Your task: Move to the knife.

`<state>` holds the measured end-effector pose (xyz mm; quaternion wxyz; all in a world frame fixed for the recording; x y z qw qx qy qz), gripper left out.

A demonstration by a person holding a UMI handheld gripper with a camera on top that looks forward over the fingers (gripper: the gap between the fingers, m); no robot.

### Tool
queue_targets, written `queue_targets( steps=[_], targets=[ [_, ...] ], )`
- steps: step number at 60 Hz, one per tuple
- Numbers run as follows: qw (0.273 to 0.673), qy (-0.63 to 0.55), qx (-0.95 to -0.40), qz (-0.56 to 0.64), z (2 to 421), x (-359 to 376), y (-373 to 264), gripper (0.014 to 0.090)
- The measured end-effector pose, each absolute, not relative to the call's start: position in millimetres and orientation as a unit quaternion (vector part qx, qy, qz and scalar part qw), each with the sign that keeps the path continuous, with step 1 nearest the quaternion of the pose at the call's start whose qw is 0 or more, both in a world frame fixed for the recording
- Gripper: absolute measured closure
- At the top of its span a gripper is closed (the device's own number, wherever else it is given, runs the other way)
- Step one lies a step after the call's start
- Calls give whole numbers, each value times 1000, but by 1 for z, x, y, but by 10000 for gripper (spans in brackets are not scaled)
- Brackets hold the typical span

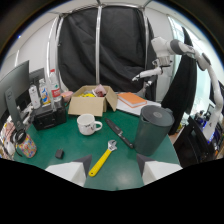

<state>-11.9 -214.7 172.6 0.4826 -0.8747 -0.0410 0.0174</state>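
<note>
Knife [119, 133]: slim, dark, lying diagonally on green table [60, 140] between white mug [88, 123] and dark canister [152, 130]. Gripper [114, 167] fingers open, holding nothing; yellow-handled wrench [103, 158] just ahead between them, bare mat beside it.

**Dark curtain behind a green table**

A black curtain [105, 45] hung on a metal frame [98, 40] at the back of the room. White walls [37, 45] flanked it, and daylight came through a window [176, 30] beside it. A green-topped table [75, 145] filled the foreground, with a dark monitor [14, 87] at its edge.
</note>
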Motion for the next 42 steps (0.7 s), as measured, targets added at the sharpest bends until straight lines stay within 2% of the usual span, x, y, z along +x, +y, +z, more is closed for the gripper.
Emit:
queue_targets(
  steps=[20,42],
  targets=[
    [457,-20,-889,13,126,-24,-82,199],
    [433,-21,-901,-10,73,-21,-23,187]
  ],
)
